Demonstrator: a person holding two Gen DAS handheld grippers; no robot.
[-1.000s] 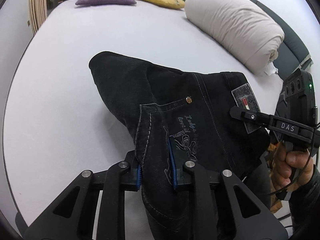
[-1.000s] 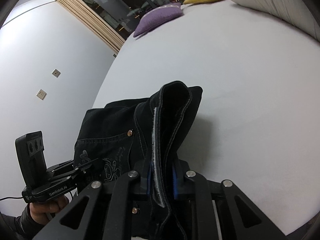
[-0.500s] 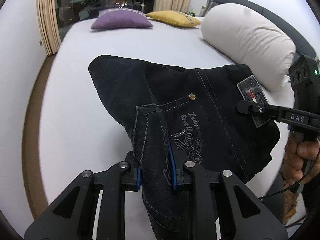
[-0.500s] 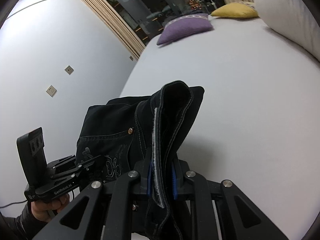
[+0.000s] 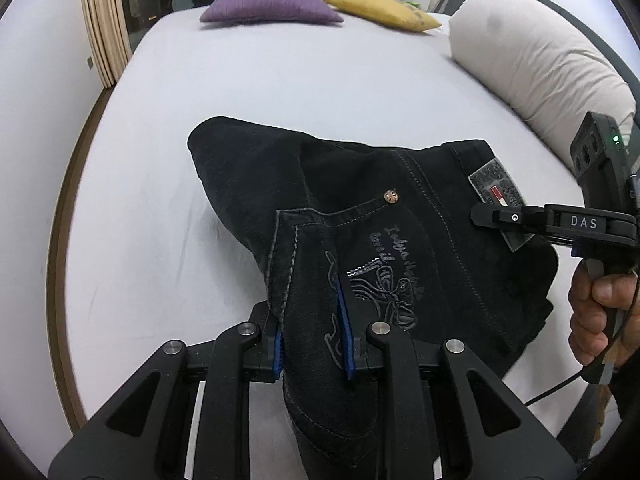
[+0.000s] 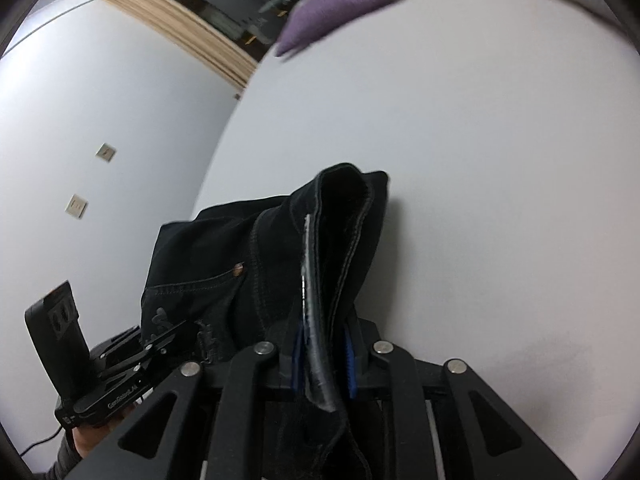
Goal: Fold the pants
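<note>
Pale grey and smooth, a wide bed sheet [image 5: 360, 76] fills both views, curving down to a brown rim along its left edge, with beige curtains and dark glass beyond its far end. At that far edge lie a purple woven cushion [image 5: 270, 8] and a mustard-yellow cushion [image 5: 384, 14]; a plump cream bolster [image 5: 540, 68] runs along the right edge against a dark grey headboard.

Black denim pants [image 5: 360, 208] with grey topstitching, a copper rivet, embroidered script on a back pocket and a grey waistband patch sit bunched near the bed's near edge, their far fold resting on the sheet and the near part lifted.

Pointing steeply down, the left gripper [image 5: 312, 344] has its blue-lined pads pressed on a thick fold of the pocket cloth, gripping it. The right gripper [image 6: 322, 354] has the seamed waistband edge standing between its blue pads; its jaws have just been opening, and a narrow gap shows beside the right pad, so the cloth looks only loosely kept there. A bare hand [image 5: 596, 316] wraps the right gripper's handle at the bed's right side, a thin cable trailing below.

Open sheet stretches wide to the left, right and far side of the pants.
</note>
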